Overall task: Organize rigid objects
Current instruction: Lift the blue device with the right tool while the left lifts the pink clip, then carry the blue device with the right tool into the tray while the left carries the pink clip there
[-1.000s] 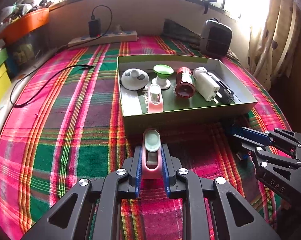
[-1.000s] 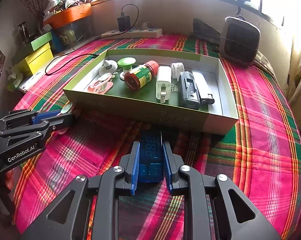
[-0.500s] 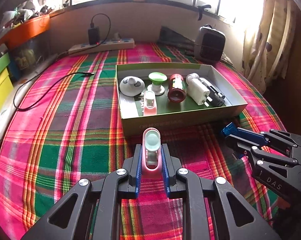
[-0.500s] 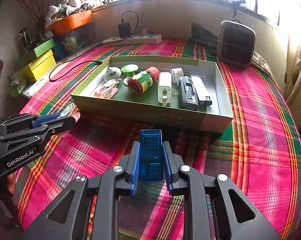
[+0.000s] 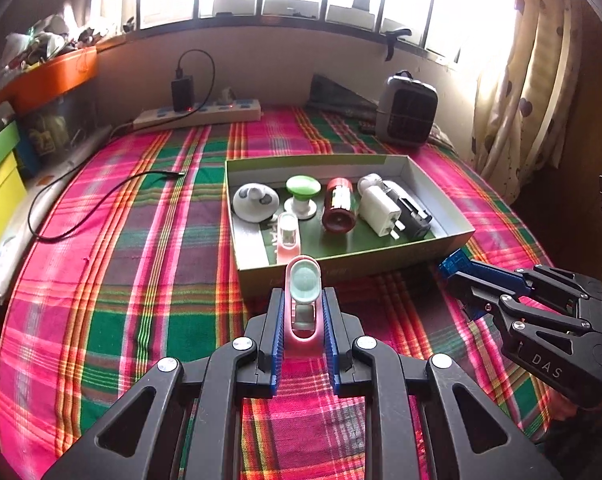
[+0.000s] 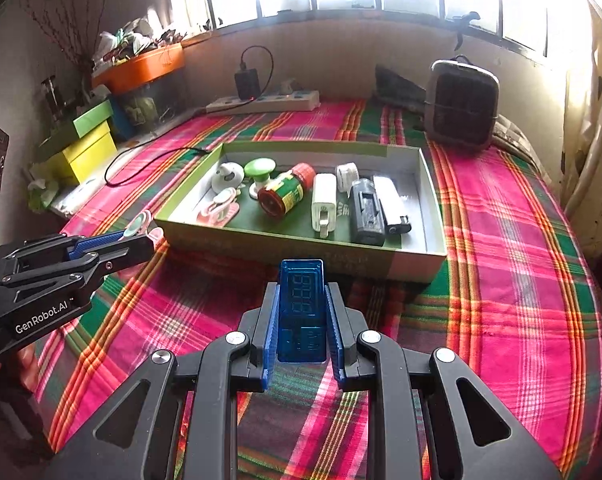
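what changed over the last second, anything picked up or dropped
Both grippers rose and drew back from the box, which looks farther off in both views. Nothing was taken or released: the left gripper still clamps the pink clip, the right gripper the blue meter. The box contents stayed put.

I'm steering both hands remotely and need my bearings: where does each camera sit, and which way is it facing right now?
Left wrist: rides behind the left claw, angled down across the plaid cloth at the box; its claw grips a pink clip; the right claw shows at right.
Right wrist: rides behind the right claw, facing the box; its claw grips a blue meter; the left claw shows at left.
Shared: box, power strip, heater.
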